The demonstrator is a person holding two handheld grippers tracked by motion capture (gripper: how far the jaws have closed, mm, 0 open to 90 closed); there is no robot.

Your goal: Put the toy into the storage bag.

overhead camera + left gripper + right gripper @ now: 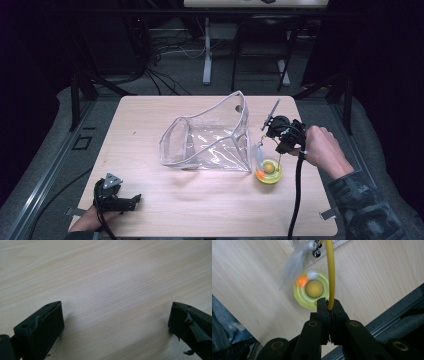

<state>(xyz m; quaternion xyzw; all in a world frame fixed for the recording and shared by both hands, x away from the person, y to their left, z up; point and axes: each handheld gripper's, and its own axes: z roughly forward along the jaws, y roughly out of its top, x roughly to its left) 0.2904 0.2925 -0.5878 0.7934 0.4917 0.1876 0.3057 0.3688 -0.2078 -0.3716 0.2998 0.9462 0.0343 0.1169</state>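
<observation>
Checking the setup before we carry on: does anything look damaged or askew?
The left gripper's pads look torn, with ragged black shreds hanging off the edge. The clear bag lies tipped on its side on the table, mouth facing left. Nothing is spilled.

A thin yellow wand is rising almost upright from the round yellow-green toy base, which is sitting flat on the table, near its right edge. A grey feather and small metal bells are dangling from the wand's upper part. An orange ball and a white ball are lying in the base's ring track.
</observation>
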